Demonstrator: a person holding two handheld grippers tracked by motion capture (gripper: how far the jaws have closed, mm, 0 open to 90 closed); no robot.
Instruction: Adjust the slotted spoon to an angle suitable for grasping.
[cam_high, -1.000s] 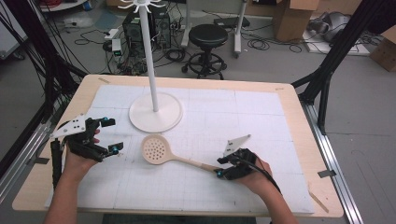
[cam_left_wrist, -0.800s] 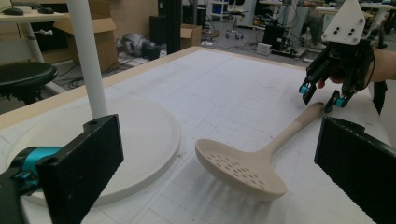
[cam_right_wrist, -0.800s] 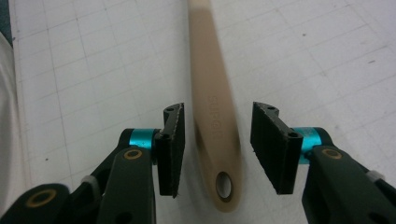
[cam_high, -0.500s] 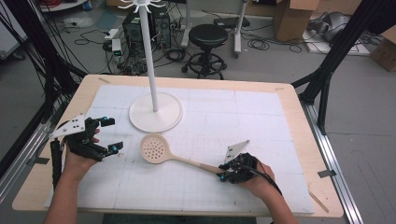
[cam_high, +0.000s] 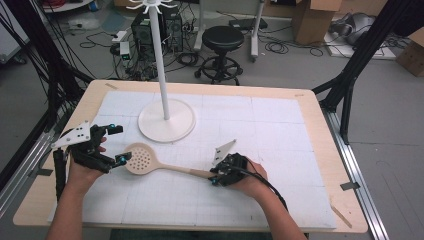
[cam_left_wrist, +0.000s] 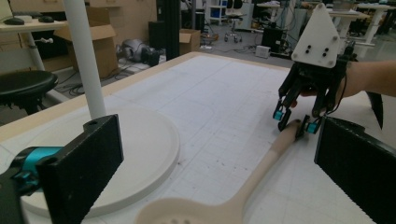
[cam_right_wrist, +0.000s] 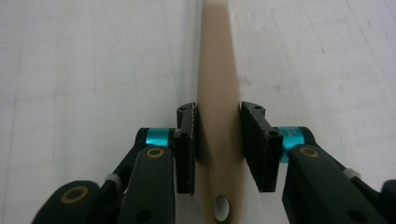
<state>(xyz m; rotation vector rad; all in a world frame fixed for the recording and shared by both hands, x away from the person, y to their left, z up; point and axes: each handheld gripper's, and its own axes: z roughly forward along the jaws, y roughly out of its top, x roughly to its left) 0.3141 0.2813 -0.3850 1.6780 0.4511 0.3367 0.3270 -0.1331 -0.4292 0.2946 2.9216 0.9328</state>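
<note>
A beige slotted spoon (cam_high: 139, 159) lies on the white mat (cam_high: 280, 120), its head to the left and its handle running right. My right gripper (cam_high: 216, 178) has just been closing on the handle's end, and in the right gripper view both pads (cam_right_wrist: 186, 140) press the spoon handle (cam_right_wrist: 215, 56) from either side. My left gripper (cam_high: 118, 144) stands open just left of the spoon's head, its lower fingertip close beside the rim. In the left gripper view the spoon (cam_left_wrist: 261, 168) runs out between the wide-apart jaws toward the right gripper (cam_left_wrist: 295, 125).
A white stand with a tall pole and a round base (cam_high: 166, 120) sits on the mat behind the spoon's head, close to the left gripper; it shows as the stand base (cam_left_wrist: 140, 149) in the left gripper view. The wooden table edge (cam_high: 320, 105) frames the mat.
The right gripper has slid left with the spoon's handle in it, and the spoon's head now lies next to the left gripper. The left hand has stayed in place.
</note>
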